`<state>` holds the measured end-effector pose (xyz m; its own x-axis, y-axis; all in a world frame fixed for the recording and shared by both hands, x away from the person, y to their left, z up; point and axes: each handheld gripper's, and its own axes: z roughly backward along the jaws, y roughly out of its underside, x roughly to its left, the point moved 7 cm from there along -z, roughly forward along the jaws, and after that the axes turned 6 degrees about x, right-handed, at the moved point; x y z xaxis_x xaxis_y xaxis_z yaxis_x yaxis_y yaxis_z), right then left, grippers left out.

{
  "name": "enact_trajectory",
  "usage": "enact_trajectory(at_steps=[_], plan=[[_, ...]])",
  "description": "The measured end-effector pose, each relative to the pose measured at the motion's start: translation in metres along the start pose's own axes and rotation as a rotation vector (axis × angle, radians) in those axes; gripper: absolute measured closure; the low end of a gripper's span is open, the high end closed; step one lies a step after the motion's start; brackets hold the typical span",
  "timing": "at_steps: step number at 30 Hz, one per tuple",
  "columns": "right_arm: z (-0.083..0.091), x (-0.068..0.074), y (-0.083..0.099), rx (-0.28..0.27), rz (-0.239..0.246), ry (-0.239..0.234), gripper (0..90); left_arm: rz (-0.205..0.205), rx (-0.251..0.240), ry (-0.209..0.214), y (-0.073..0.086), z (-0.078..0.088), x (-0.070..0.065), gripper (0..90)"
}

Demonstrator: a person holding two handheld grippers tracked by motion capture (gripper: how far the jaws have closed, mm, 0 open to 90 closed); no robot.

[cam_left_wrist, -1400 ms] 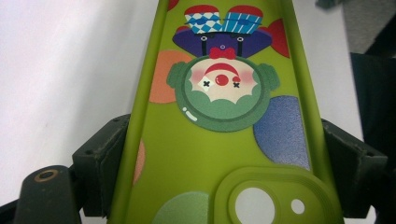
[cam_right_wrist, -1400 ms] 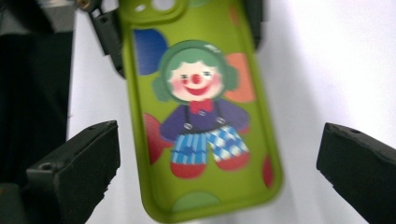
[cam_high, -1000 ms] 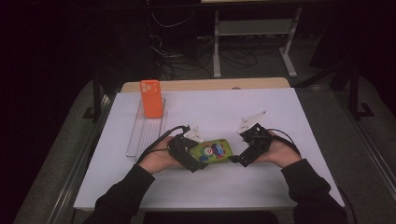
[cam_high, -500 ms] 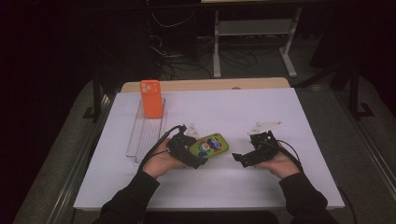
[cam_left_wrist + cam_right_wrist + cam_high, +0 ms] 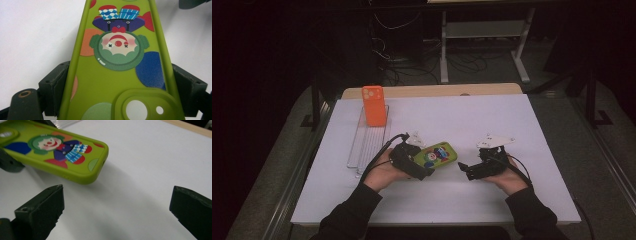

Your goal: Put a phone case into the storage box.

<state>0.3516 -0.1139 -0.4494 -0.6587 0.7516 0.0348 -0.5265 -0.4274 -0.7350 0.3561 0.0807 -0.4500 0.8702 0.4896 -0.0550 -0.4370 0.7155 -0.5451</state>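
The left gripper has its fingers clamped on both long edges of the lime-green rubbery clown-print phone case, holding it just above the white counter. Just beyond the case's free end, the right gripper gapes empty. Far off, an upright orange phone case stands in the clear slotted rack, probably this one's destination.

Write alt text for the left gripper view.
A green phone case printed with a clown, seen upside down, is clamped by its long sides between the left gripper's black jaws. Its camera cutout sits nearest the lens, with the white table behind.
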Motion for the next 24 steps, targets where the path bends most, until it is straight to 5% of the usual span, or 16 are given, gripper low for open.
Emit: enact_trajectory(at_steps=[11,24], plan=[[-0.008,0.01,0.005,0.035,0.223,0.129,0.0,0.003,0.003,0.001,0.0,0.001,0.002,14.7],[-0.006,0.012,0.004,0.006,0.406,0.236,0.0,-0.007,0.006,0.008,0.0,0.002,0.001,14.8]])
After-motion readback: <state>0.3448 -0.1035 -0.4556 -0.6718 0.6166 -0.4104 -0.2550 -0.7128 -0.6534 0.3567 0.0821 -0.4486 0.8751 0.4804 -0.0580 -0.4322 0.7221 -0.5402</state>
